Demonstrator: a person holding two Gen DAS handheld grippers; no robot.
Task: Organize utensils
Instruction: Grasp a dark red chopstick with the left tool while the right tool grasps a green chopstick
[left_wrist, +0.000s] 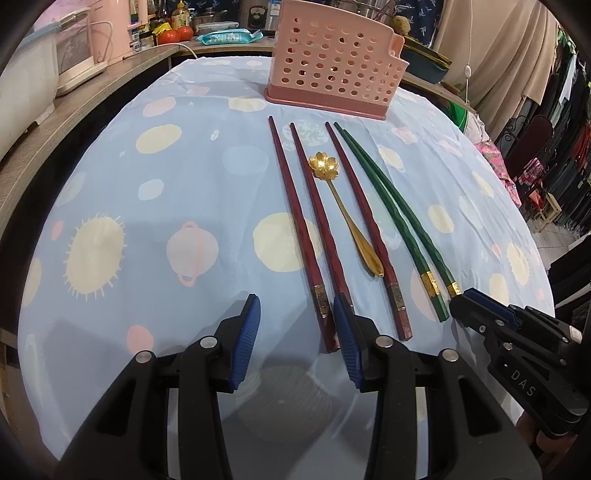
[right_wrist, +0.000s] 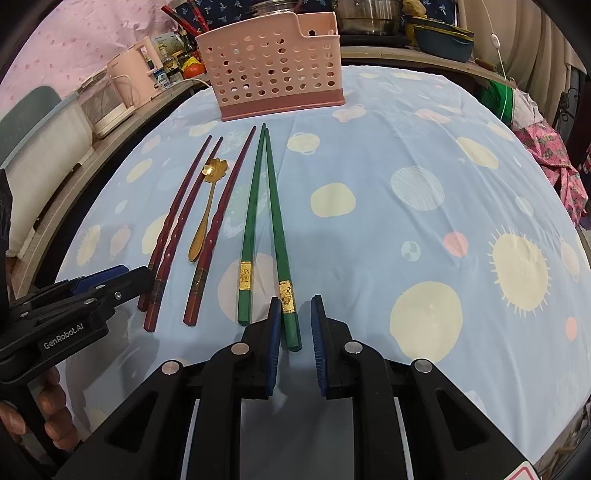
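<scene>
Table: a light blue cloth (right_wrist: 369, 155) with suns and planets covers it.
Pink holder (right_wrist: 273, 74): upright at the far edge.
Chopsticks: three red chopsticks (left_wrist: 295, 221) and two green chopsticks (right_wrist: 255, 206) lie mid-table, tips toward the holder.
Gold spoon (left_wrist: 343, 210): between the red sticks.
Left gripper (left_wrist: 297, 328): jaws apart; a red stick's end lies against the right pad.
Right gripper (right_wrist: 295, 325): jaws narrowly apart around the right green stick's end, left pad touching it, right pad clear.

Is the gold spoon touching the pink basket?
Apart. The left wrist view shows blue tablecloth between the gold spoon and the pink basket.
</scene>
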